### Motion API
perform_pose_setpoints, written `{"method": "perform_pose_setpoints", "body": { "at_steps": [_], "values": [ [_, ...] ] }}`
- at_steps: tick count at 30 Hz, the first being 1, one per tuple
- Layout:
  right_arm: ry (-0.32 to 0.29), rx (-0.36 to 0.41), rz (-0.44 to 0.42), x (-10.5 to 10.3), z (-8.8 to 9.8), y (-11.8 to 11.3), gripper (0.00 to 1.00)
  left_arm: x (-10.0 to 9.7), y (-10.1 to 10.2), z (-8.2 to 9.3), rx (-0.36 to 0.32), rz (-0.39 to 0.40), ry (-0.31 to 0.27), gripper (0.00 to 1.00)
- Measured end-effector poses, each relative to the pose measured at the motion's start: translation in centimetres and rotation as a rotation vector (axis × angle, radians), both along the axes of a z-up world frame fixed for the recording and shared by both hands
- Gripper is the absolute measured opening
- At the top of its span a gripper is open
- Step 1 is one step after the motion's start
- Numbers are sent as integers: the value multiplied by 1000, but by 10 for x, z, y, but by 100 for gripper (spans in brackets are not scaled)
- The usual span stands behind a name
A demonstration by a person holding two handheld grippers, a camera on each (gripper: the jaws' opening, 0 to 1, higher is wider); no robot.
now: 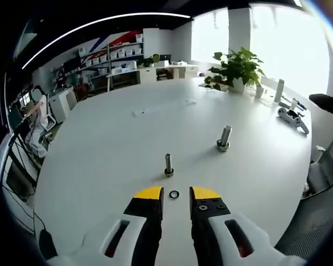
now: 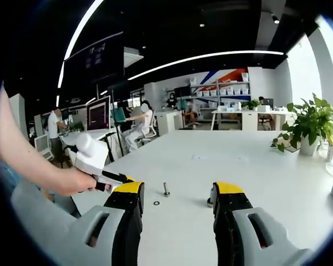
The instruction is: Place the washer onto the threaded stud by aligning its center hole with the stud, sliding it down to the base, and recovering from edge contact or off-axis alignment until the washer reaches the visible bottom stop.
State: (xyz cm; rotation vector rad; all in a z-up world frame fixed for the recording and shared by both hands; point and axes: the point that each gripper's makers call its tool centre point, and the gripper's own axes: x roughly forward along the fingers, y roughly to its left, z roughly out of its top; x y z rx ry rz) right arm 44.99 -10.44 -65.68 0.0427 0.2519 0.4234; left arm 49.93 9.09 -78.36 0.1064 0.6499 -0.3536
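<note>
left gripper view looks down my left gripper [image 1: 175, 194], whose yellow-tipped jaws stand apart with nothing between them but table. the washer [image 1: 174, 194] lies flat on the white table [image 1: 111, 144], right in the gap just ahead of my fingertips, touching neither. the threaded stud [image 1: 168, 164] stands upright on its base a little beyond the washer, bare, so the washer is not on it. farther off and to the right stands a larger bolt [image 1: 224, 137], upright in its own nut. a potted plant [image 1: 237, 69] sits at the far edge of the table, and a white tool [image 1: 293, 119] lies near the right edge.

right gripper view shows my right gripper [image 2: 177, 195] spread wide, holding nothing. between its jaws i see the washer [image 2: 156, 203] flat on the table [image 2: 238, 160], just beside the stud [image 2: 166, 189], which stands apart from it. my left gripper [image 2: 100, 166] comes in from the left, held in my hand [image 2: 72, 180], its yellow tip low near the washer. the larger bolt is mostly hidden behind my right jaw. people sit at desks in the background.
</note>
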Motion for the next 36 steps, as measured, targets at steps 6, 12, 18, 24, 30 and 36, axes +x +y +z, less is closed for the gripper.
{"method": "perform_pose_setpoints", "body": {
  "at_steps": [6,12,18,24,30,36],
  "values": [
    [2,3,-2,1,-1,0,52,4,-3,-10,7,-10,17,17],
    [-1,7,-1,2,0,0,52,6,-5,-20,29,-23,34,18],
    [-4,25,-8,2,3,-1,52,6,-3,-27,41,-23,51,18],
    [-3,31,-14,4,3,-3,52,7,-7,-31,36,-26,48,18],
    [2,35,-9,4,3,-1,52,10,-11,-39,39,-29,53,19],
    [7,39,-12,4,2,-2,52,14,-9,-47,45,-18,60,19]
  ]
}}
